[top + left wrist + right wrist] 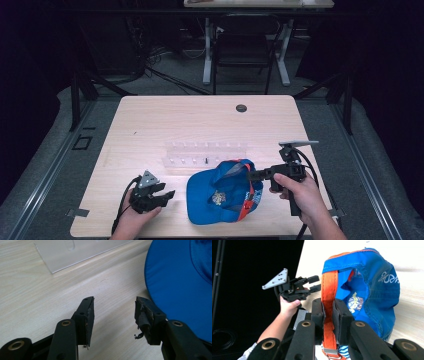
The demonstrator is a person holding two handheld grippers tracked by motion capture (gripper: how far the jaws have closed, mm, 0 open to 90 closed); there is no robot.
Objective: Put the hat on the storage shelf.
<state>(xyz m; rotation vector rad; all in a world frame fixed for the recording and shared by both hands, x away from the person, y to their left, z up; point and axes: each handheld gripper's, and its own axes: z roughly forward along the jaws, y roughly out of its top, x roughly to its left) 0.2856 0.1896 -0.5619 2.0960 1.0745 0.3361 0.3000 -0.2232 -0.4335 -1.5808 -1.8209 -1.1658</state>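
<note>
Wooden bench (150, 120) carrying a blue cap (215, 197) near its front edge, below a clear rack (205, 154), apparently acrylic. Right gripper (328, 315) clamped on the cap's orange strap (328, 290). Left gripper (113, 315), jaws spread wide and holding nothing, just beside the cap's brim.

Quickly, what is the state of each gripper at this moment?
Left gripper: open, holding nothing, beside the blue cap.
Right gripper: closed on the cap's orange strap.
</note>
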